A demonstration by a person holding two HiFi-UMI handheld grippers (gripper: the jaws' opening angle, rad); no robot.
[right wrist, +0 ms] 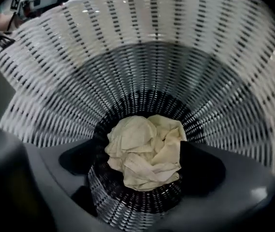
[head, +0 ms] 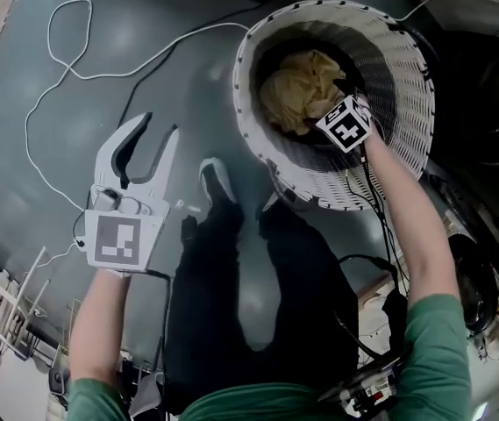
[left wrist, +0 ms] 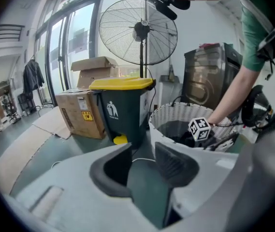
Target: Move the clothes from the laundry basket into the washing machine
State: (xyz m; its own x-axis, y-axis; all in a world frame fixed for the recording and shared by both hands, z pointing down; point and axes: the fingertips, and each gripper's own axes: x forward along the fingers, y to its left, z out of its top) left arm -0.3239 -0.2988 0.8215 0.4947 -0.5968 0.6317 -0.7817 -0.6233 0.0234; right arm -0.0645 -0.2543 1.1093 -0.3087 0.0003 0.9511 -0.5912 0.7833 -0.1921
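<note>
Head view: left tongs (head: 157, 134) were held over the grey floor (head: 21, 77), jaws moderately apart and empty. The right tongs (head: 332, 117) reached down inside one white woven laundry basket (head: 251, 103), just beside one crumpled cream garment (head: 300, 86) lying on the basket bottom.

Left gripper view: the left tongs stood open with nothing between the jaws. Beyond them stood the one basket, one green bin (left wrist: 120, 110) with a yellow lid, one pedestal fan (left wrist: 138, 30) and two cardboard boxes (left wrist: 81, 112).

Right gripper view: the right tongs stood wide open, one jaw on either side of the single garment at the basket bottom. No squeeze on the fabric was visible, and contact could not be confirmed.
</note>
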